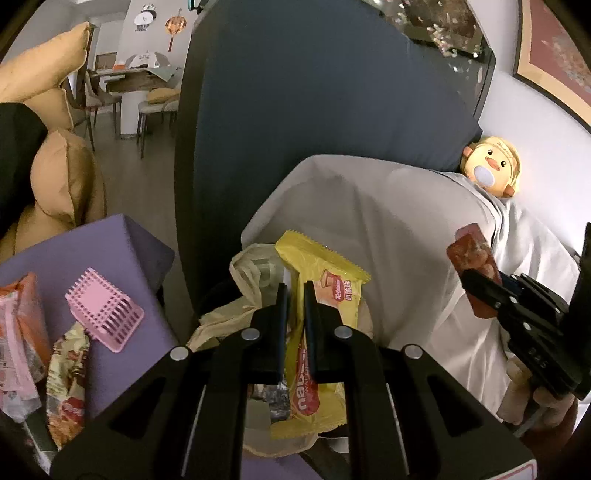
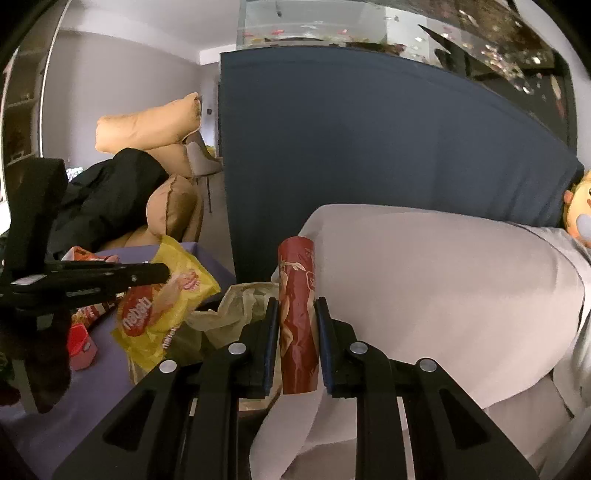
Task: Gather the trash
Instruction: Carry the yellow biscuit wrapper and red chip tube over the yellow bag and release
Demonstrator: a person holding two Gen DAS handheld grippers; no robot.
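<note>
Left hand-held gripper (image 1: pixel 295 291) clamping yellow "nabati" wafer packet (image 1: pixel 325 295), right hand-held gripper (image 2: pixel 297 310) pinching red wrapper (image 2: pixel 297 317)

We face a dark blue panel (image 1: pixel 325 110) with a fish tank (image 2: pixel 332 26) on top, and a white-draped seat (image 2: pixel 443 277) in front of it. To the left we see tan cushions (image 1: pixel 59 177), a grey floor (image 1: pixel 140 184) and dining chairs (image 1: pixel 99 96) beyond; a framed picture (image 1: pixel 554 55) hangs on the white wall at right.

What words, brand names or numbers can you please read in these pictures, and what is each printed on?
"nabati": red oval on the yellow wafer pack held in the left claw.
"S": white patch on the red packet held in the right claw; the rest is cut off.
Pink label on the yellow wafer pack: too blurred to read.
Snack packs on the purple surface: print too blurred to read.
</note>
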